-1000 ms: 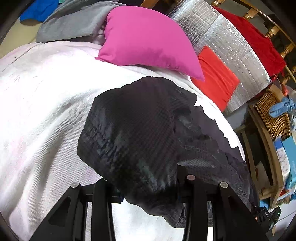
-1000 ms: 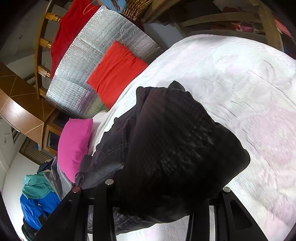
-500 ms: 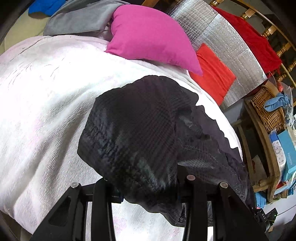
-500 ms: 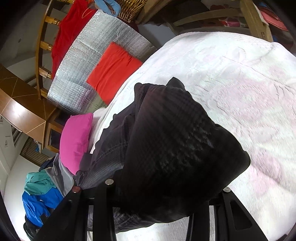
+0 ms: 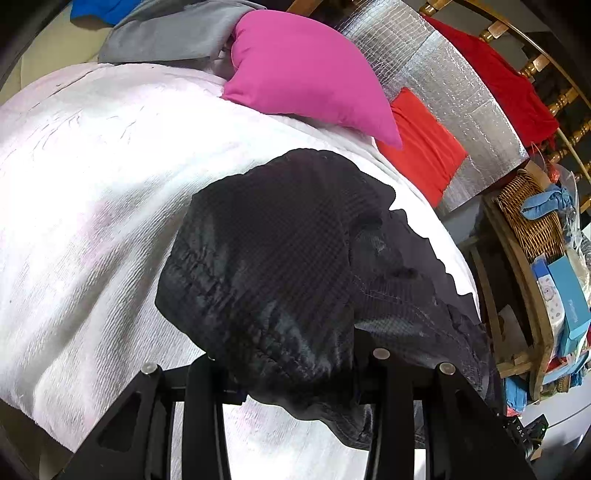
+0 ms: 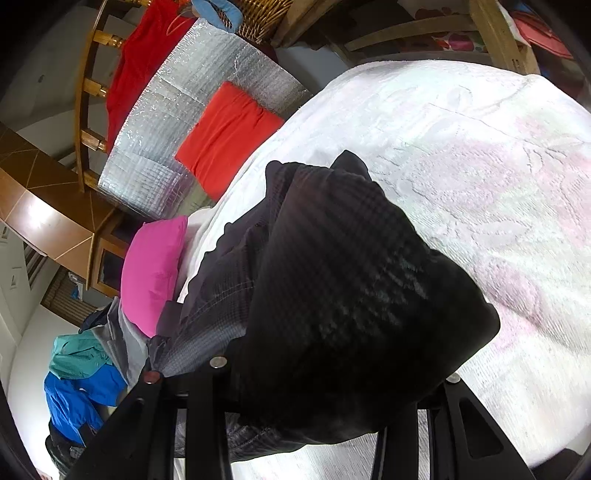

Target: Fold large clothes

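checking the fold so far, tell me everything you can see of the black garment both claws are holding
The black garment is thin, slightly shiny fabric with a fine grid weave and a gathered, elastic-looking hem. It is bunched, not flat. It drapes over the fingers of the left claw and the right claw, hiding their tips, so both seem to grip it. A greyer, rumpled part stretches between the two. It hangs just over the white bedspread; whether it touches is unclear.

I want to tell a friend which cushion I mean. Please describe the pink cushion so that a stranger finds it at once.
Start from the wide white bedspread that covers the bed. At its far edge, in front of the silver foil sheet, lies the pink cushion. It is plain magenta and plump, unlike the flatter orange-red cushion beside it and the grey garment at its other side.
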{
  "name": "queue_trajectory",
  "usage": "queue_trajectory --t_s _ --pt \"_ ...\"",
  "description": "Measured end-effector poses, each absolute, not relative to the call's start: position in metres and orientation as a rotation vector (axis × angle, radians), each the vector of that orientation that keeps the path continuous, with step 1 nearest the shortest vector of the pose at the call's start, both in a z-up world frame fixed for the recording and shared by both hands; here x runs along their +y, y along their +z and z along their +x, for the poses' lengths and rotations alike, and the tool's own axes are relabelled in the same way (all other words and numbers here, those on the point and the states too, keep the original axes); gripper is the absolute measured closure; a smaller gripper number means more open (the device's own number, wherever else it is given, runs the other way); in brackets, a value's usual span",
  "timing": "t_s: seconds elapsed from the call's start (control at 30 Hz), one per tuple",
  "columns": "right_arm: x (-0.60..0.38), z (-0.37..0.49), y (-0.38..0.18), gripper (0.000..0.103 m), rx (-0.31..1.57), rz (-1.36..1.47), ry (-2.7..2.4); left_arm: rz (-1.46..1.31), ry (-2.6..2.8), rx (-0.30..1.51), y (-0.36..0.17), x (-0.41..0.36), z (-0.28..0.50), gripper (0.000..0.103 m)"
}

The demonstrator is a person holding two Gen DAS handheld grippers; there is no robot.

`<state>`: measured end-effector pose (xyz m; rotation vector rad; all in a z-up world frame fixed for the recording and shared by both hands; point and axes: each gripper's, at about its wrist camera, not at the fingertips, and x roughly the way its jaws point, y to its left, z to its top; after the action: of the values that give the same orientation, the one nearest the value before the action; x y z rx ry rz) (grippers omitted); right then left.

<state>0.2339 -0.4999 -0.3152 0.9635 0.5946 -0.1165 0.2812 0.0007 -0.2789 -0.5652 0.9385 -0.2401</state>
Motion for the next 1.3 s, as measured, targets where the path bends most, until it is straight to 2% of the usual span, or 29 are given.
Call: queue_trajectory --t_s 0.33,0.43,0.53,0.6,0.83,0.97,1.07,1.2,1.3 --pt "-0.504 0.227 -0.319 0.061 0.603 0.965 -0.103 -0.559 -0.251 0.949 -0.283 0.001 0.289 0.063" --pt "-0.507 0.229 -0.323 0.061 0.618 0.981 -0.1 -0.556 -0.245 0.981 -0.289 0.0 0.297 0.056" --pt "-0.513 0.228 -0.332 0.055 0.641 1.049 -0.096 -0.605 -0.227 1.045 -0.3 0.005 0.307 0.04" --pt "-0.518 0.226 -0.336 0.041 0.666 1.08 -0.112 -0.655 -0.239 1.077 -0.305 0.01 0.311 0.038" --pt "-0.548 0.187 -0.33 0.034 0.661 1.132 -0.112 -0.641 -0.295 1.095 -0.295 0.036 0.312 0.029" --pt "-0.581 0.153 -0.323 0.028 0.597 1.138 -0.226 -0.6 -0.274 1.07 -0.29 0.057 0.304 0.028" --pt "-0.6 0.146 -0.312 0.027 0.532 1.123 -0.261 -0.56 -0.145 1.015 -0.28 0.078 0.299 0.028" --pt "-0.6 0.177 -0.304 0.027 0.555 1.079 -0.21 -0.581 -0.037 0.93 -0.266 0.089 0.301 0.027" --pt "-0.59 0.216 -0.305 0.027 0.633 1.032 -0.151 -0.555 -0.06 0.942 -0.261 0.068 0.32 0.027"
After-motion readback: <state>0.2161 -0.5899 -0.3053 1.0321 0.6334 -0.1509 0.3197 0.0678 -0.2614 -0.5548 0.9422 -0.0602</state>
